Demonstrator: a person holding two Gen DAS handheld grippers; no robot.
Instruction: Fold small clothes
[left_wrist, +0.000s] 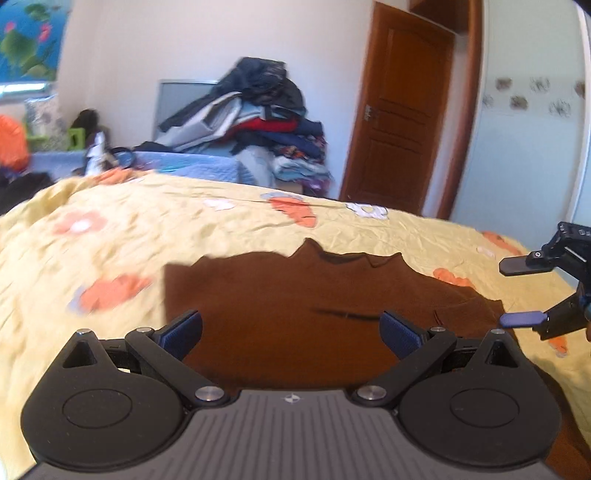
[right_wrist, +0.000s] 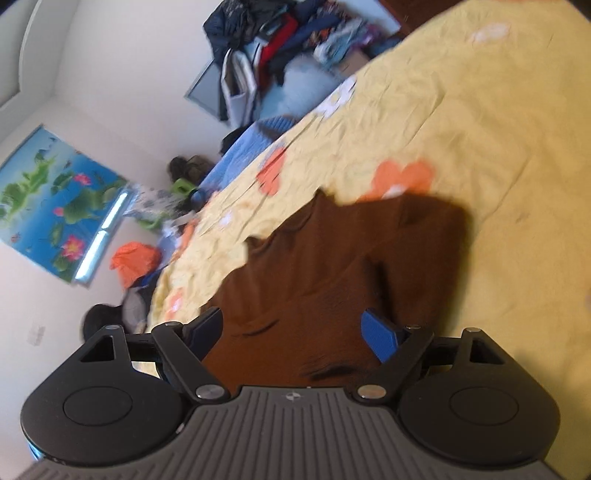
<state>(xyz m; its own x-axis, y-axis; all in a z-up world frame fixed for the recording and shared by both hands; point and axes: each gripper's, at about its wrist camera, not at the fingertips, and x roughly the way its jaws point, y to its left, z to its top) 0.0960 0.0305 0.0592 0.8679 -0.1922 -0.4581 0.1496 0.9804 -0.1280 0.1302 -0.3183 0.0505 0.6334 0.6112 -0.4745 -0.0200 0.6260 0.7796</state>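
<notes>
With both grippers' fingers wide, empty: left (left_wrist: 291, 334), right (right_wrist: 291, 334) over shirt (left_wrist: 314, 295); pinch 3 o'clock edge, fold toward 9.

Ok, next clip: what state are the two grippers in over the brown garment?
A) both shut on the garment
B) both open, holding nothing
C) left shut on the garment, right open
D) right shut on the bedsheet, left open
B: the left gripper and right gripper both show fingers spread wide, with the brown garment lying loose on the yellow bedsheet.
</notes>
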